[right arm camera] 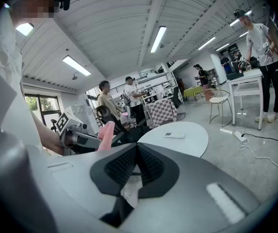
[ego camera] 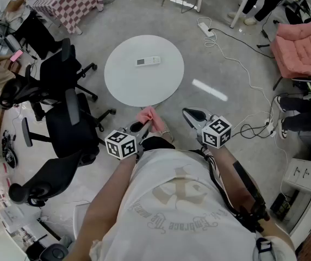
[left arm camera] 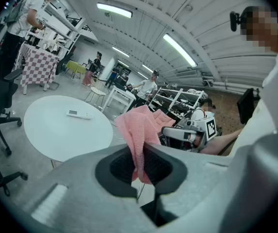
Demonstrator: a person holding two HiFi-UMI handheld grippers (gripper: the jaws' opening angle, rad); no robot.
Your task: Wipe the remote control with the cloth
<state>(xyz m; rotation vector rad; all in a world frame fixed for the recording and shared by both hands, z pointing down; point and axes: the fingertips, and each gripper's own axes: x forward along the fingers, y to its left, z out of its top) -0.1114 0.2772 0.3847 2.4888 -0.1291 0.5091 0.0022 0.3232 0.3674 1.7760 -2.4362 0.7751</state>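
A white remote control (ego camera: 148,61) lies near the middle of the round white table (ego camera: 144,86), ahead of both grippers. My left gripper (ego camera: 139,128) is held off the table's near edge, shut on a pink cloth (ego camera: 149,118) that sticks up from its jaws. In the left gripper view the cloth (left arm camera: 138,132) hangs pinched between the pads, with the remote (left arm camera: 79,114) further off on the table (left arm camera: 56,135). My right gripper (ego camera: 188,113) is beside it to the right, shut and empty. In the right gripper view the remote (right arm camera: 174,135) lies beyond the closed jaws.
Black office chairs (ego camera: 63,118) crowd the left side of the table. A pink cushioned chair (ego camera: 299,48) stands at the right, with cables (ego camera: 237,64) and a power strip (ego camera: 205,28) on the floor. A checkered table (ego camera: 68,1) and people are further back.
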